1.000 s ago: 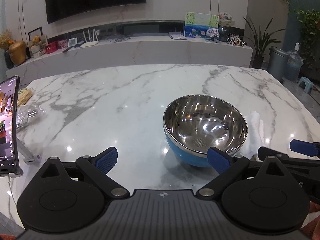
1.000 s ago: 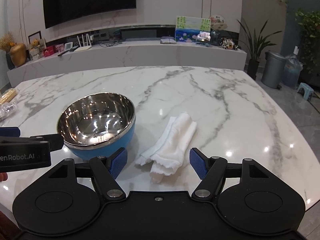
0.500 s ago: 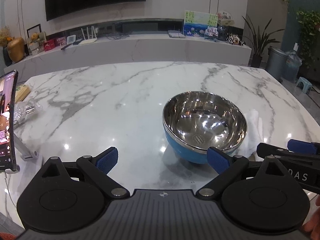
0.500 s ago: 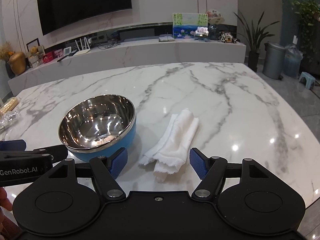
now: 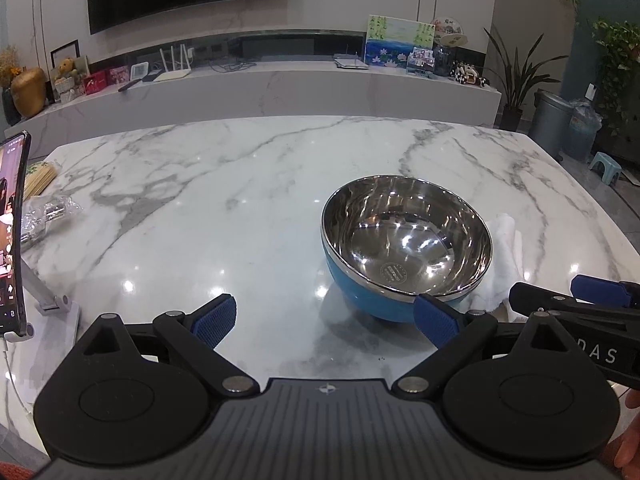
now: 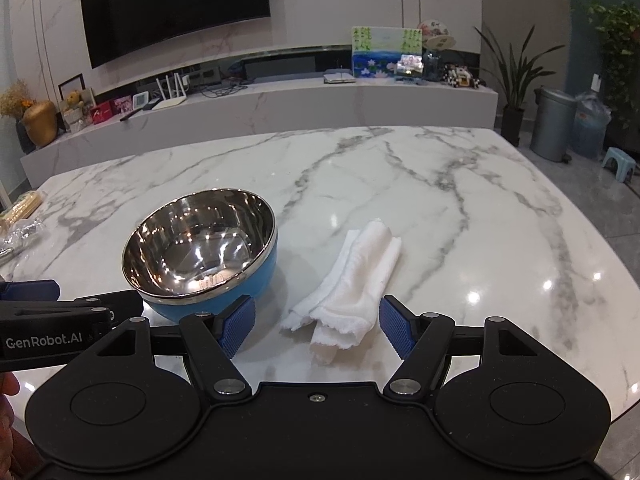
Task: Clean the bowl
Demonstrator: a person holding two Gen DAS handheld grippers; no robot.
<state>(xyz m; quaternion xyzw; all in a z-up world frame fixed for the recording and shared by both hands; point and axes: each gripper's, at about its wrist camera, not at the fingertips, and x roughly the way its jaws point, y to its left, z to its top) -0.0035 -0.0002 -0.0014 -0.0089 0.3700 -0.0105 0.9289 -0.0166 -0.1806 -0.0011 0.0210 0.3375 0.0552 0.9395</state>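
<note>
Bowl-cleaning had not begun, judging by the cloth lying untouched. Nearest, the right gripper (image 6: 316,326) had edged forward over the last second, its fingers spread wide on either side of the folded white cloth's (image 6: 352,284) near end, gripping nothing. The left gripper (image 5: 324,316) also gaped empty, its right pad close before the bowl (image 5: 406,246). Beyond, the bowl sat upright on the marble table (image 5: 240,184), cloth beside it. A cloth pickup looked imminent.

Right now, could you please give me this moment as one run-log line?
phase: approach | left tongs: open, empty | right tongs: open, over towel | bowl: upright, untouched
</note>
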